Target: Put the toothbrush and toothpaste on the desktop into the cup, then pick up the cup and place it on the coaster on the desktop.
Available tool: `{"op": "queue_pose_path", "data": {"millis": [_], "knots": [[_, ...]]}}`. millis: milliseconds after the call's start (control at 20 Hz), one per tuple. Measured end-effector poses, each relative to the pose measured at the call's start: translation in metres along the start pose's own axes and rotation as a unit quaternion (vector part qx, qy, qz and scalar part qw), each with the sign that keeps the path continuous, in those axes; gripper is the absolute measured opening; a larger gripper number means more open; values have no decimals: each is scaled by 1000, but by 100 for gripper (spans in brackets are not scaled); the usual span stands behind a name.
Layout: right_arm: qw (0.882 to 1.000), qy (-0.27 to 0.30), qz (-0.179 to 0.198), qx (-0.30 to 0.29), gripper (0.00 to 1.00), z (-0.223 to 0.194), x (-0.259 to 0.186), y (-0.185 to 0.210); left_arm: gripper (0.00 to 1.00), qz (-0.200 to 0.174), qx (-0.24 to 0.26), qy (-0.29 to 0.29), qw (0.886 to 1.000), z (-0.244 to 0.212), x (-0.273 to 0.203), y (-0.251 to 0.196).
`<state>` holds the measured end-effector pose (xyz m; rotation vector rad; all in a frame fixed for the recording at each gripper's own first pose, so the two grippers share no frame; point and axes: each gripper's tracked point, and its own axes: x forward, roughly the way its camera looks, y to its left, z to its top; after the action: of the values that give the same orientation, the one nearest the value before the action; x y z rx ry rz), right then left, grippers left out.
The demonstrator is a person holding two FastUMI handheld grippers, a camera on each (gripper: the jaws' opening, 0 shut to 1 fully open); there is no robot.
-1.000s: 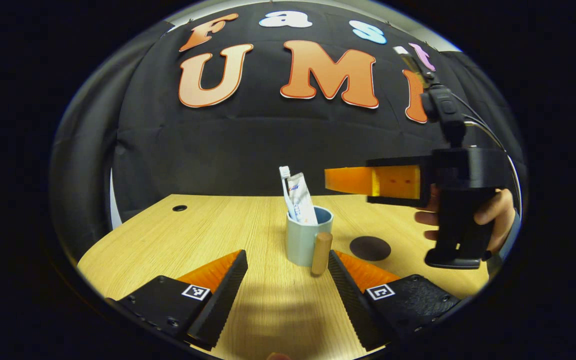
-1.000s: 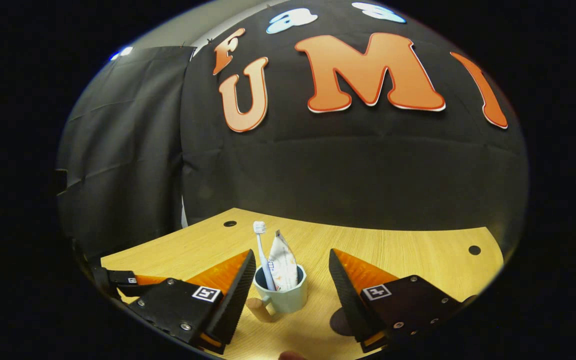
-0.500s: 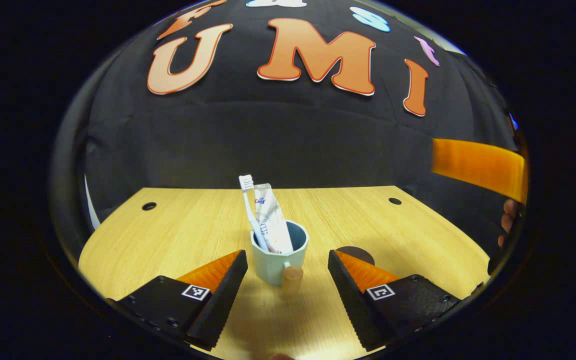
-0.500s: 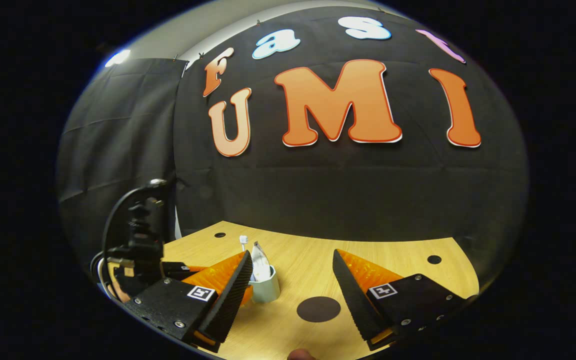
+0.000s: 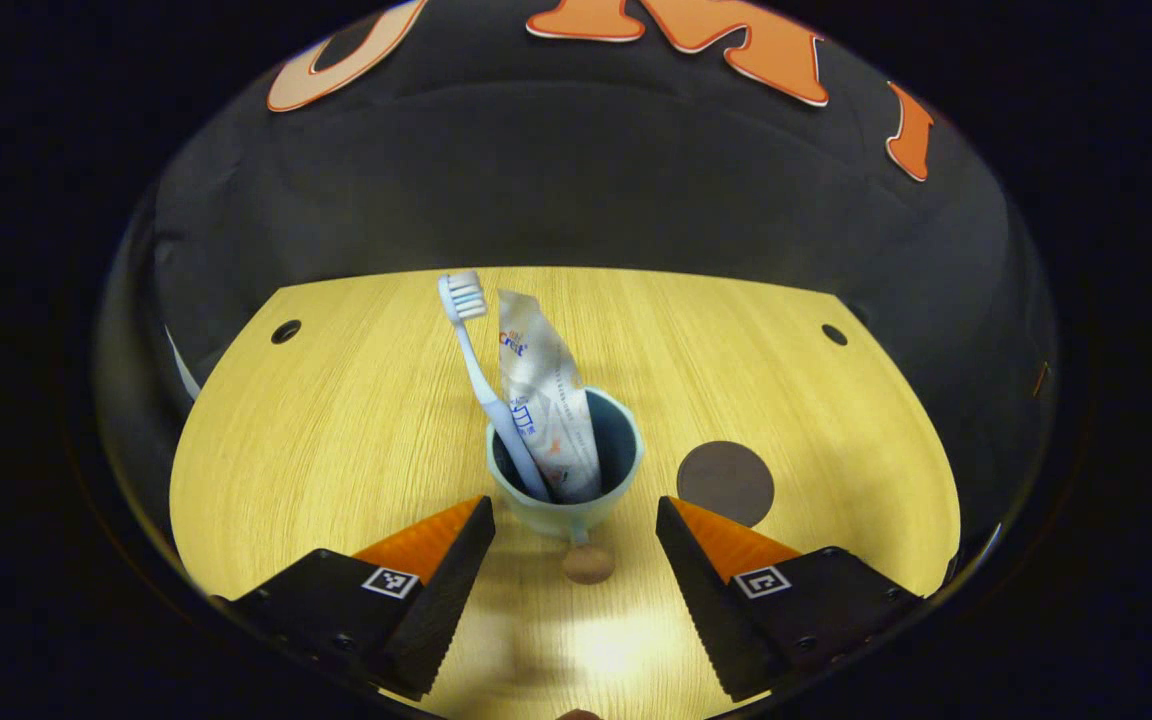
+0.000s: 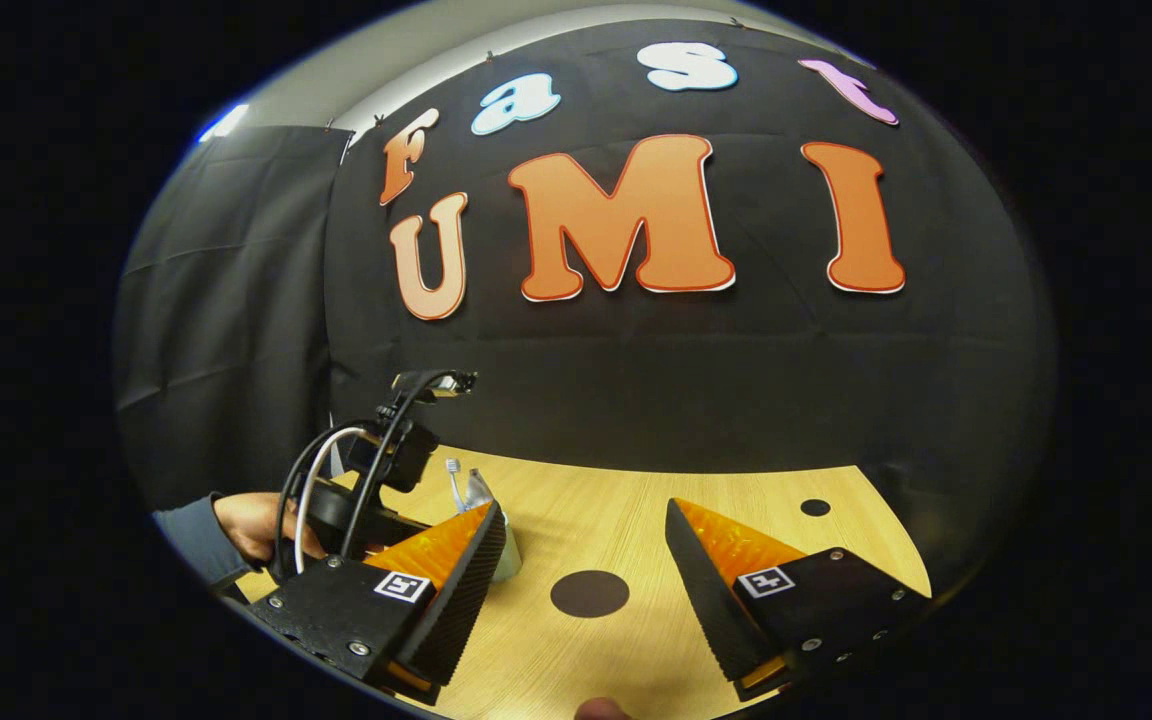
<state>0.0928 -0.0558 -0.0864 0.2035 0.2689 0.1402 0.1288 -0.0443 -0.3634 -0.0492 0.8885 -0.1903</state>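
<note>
Hovering wide open, left tool [image 5: 571, 525] flanks cup [image 5: 564, 470] w/ toothbrush [image 5: 481, 375], toothpaste [image 5: 546, 400]; right tool [image 6: 581, 545] open, empty.

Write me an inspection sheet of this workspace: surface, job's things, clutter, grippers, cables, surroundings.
Surface: wooden desktop, with round holes near its far corners.
Job's things: toothbrush and toothpaste stand in the cup; wooden cup handle faces the left gripper; dark coaster bare, beside the cup.
Clutter: nothing seen.
Grippers: left gripper open, jaws either side of the handle, not touching; right gripper open, above the coaster.
Cables: black and white cables loop on the left gripper's body.
Surroundings: black cloth wall; a hand with grey sleeve.
</note>
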Motion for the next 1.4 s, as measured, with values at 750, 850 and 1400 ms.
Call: {"op": "queue_pose_path", "data": {"millis": [750, 850, 1400], "knots": [[996, 6, 20, 84, 97, -35, -20, -5, 31, 43, -93, 124, 987, -19, 35, -3], [996, 5, 18, 85, 98, -35, -21, -8, 28, 50, -93, 120, 987, -20, 40, -6], [995, -5, 6, 97, 98, -30, -32, -18, 21, 45, -53, 79, 994, -6, 46, -9]]}}
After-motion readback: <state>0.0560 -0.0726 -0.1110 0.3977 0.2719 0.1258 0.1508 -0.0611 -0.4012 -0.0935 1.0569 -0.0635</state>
